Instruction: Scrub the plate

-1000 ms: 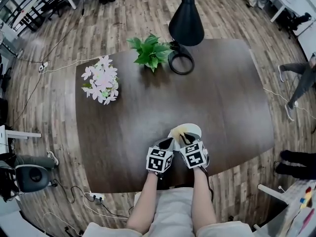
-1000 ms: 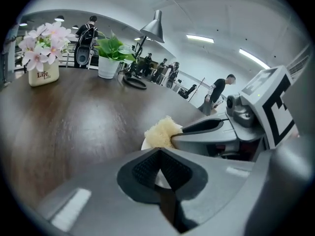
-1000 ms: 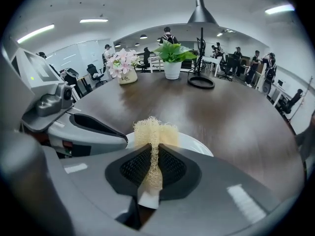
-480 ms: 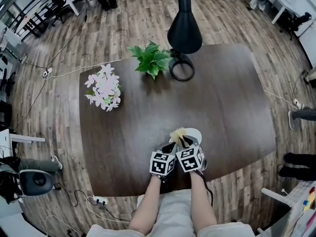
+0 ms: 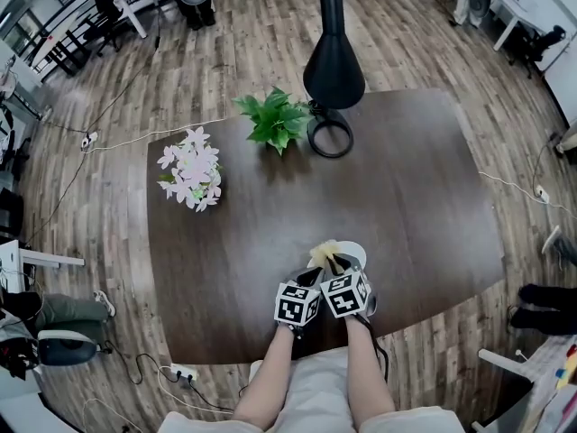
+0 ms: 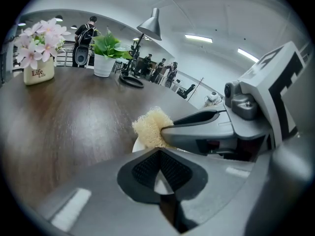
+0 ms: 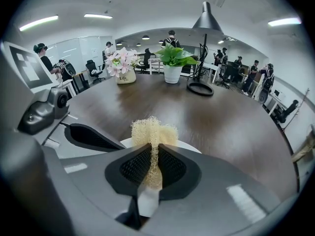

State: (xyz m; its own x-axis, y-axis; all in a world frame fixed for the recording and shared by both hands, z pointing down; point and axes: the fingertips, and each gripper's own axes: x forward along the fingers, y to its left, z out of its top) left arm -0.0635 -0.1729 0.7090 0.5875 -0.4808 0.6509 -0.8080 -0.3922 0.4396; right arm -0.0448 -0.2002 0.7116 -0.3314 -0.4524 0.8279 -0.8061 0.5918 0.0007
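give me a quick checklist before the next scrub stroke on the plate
1. Sponge clamped in right gripper: ok.
2. Left gripper shut on the plate rim: ok, a white edge sits between its jaws.
3. Sponge pressed onto plate: cannot tell, the contact is hidden.
4. Flowers, plant and lamp base well away from the plate: ok.
5. Dirt remaining on plate: cannot tell.

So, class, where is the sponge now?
In the right gripper view, the sponge is pinched in the right gripper, over the plate at the near edge of the table.
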